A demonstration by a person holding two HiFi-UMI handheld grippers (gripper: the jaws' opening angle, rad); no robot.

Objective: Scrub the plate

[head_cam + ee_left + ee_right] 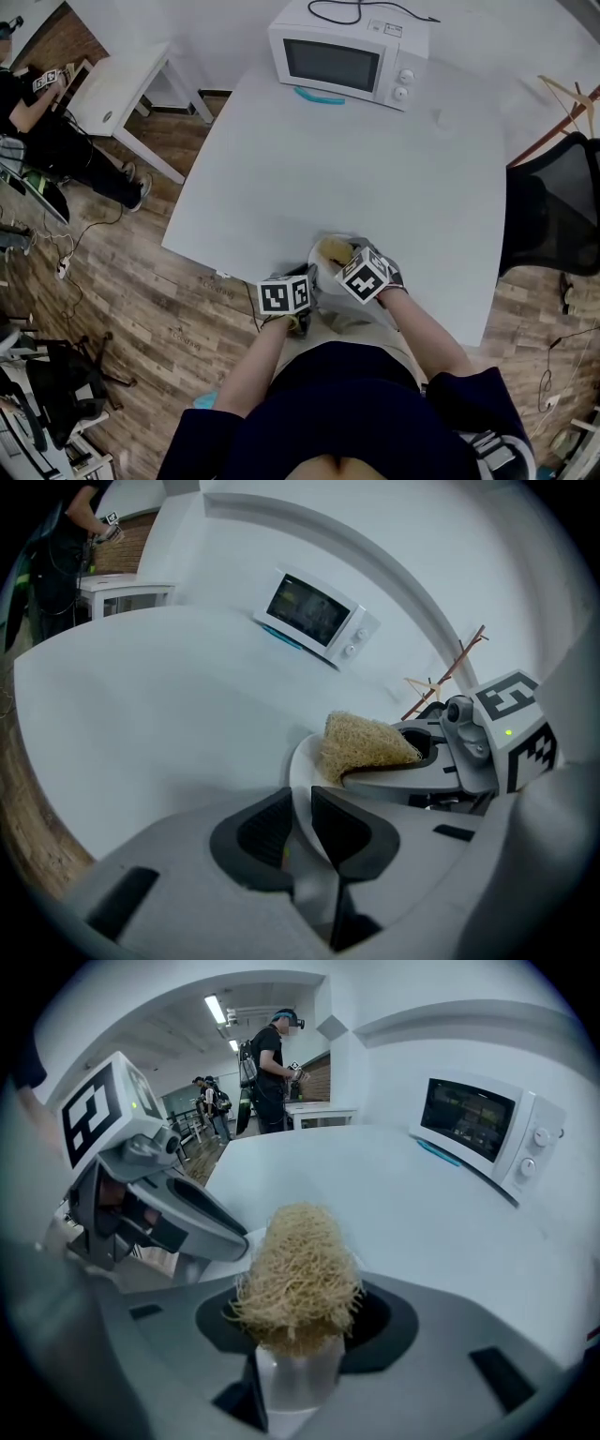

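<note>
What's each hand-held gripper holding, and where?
Left hand-held gripper: white plate, by its rim. Right hand-held gripper: loofah scrubber, by one end.

The left forearm [246,370] and right forearm [427,330] reach forward from dark sleeves and converge close in front of the torso. The left gripper [300,829] slants downward, its two dark jaws closed narrowly on the rim of the plate [302,761]. The right gripper [298,1321], just beside it and tilted more steeply down, clamps a straw-coloured fibrous scrubber [300,1269] that juts beyond its tips.
</note>
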